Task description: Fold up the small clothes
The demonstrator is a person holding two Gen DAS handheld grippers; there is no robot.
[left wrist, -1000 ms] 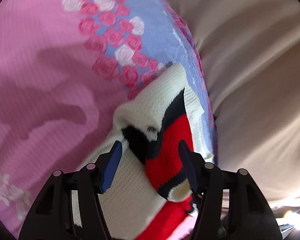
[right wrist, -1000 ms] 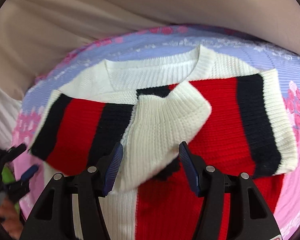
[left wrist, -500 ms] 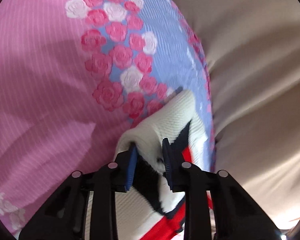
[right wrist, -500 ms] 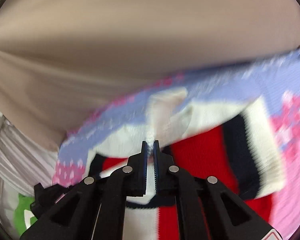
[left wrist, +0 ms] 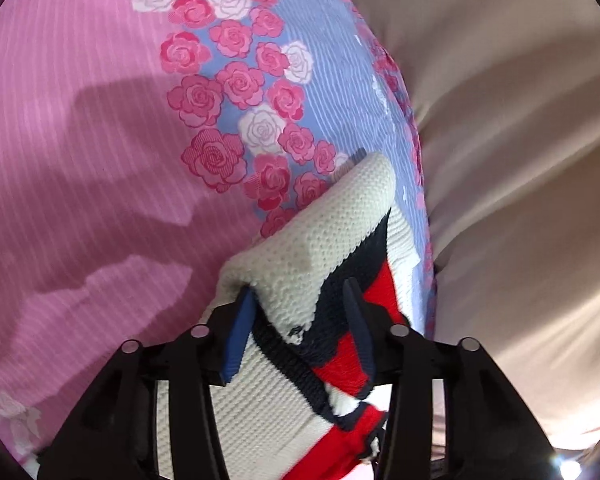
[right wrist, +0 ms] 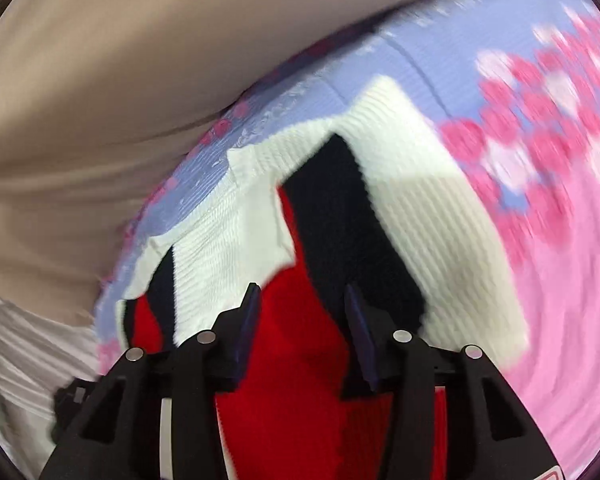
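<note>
A small knit sweater (left wrist: 300, 264) in chunky white, navy and red stripes lies on a bedspread (left wrist: 80, 128) of finely ribbed pink cloth with a periwinkle band printed with pink and white roses. A smooth beige sheet (left wrist: 520, 140) with soft folds lies past the bedspread's edge, toward 2 o'clock in the left wrist view.

The left hand-held gripper (left wrist: 300, 320) has its blue-padded fingers (left wrist: 238, 340) spread, with a folded white ribbed cuff lying between them; whether they touch the wool is unclear.

The right hand-held gripper (right wrist: 302, 320) is also spread wide, above the sweater's (right wrist: 380, 216) red panel. This view is motion-blurred. The white ribbed hem runs toward 1 o'clock, and pleated white cloth (right wrist: 28, 360) shows at 8 o'clock.
</note>
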